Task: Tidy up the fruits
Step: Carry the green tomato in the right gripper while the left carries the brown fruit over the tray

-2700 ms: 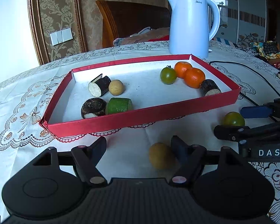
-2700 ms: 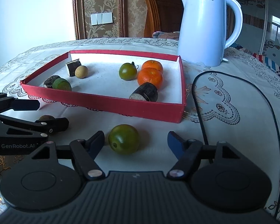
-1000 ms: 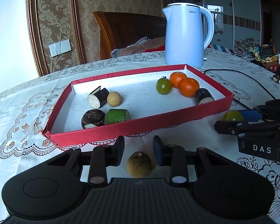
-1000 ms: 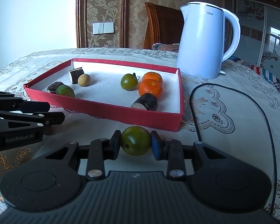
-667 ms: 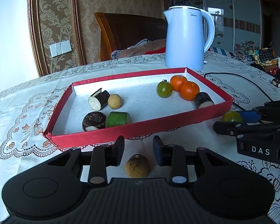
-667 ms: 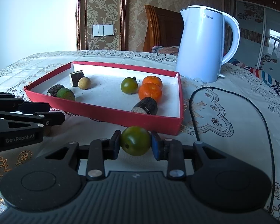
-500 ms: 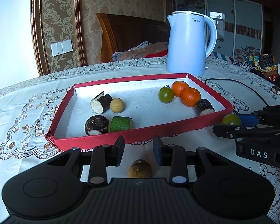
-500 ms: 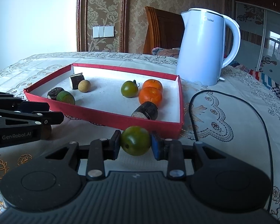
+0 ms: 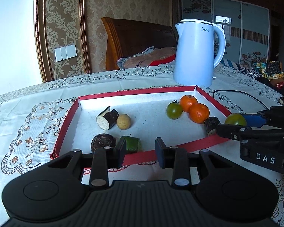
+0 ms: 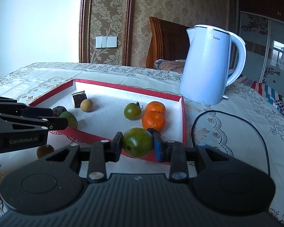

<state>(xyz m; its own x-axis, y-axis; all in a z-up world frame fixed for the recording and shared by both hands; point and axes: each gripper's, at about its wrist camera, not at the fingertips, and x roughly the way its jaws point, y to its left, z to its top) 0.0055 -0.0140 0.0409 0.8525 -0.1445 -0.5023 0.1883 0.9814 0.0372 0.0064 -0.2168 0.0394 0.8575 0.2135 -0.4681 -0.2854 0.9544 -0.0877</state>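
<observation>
Both claws sit higher than a moment ago; the little brown fruit [image 10: 45, 150] is no longer between the fingers of the left claw [image 9: 140, 149]; it lies on the tablecloth [image 10: 227, 132] below. That claw is pulled together on nothing; the right claw [image 10: 137, 143] is clamped on the green tomato [image 10: 137, 142], just before the near wall of the red tray [image 10: 183, 124]. The round tomato could slip out, or bump that wall if carried too low; the brown fruit could be forgotten. A pale blue kettle [image 10: 206, 66] and its black cord [image 10: 255, 128] sit beside the tray; a wooden chair [image 9: 134, 37] stands behind.
</observation>
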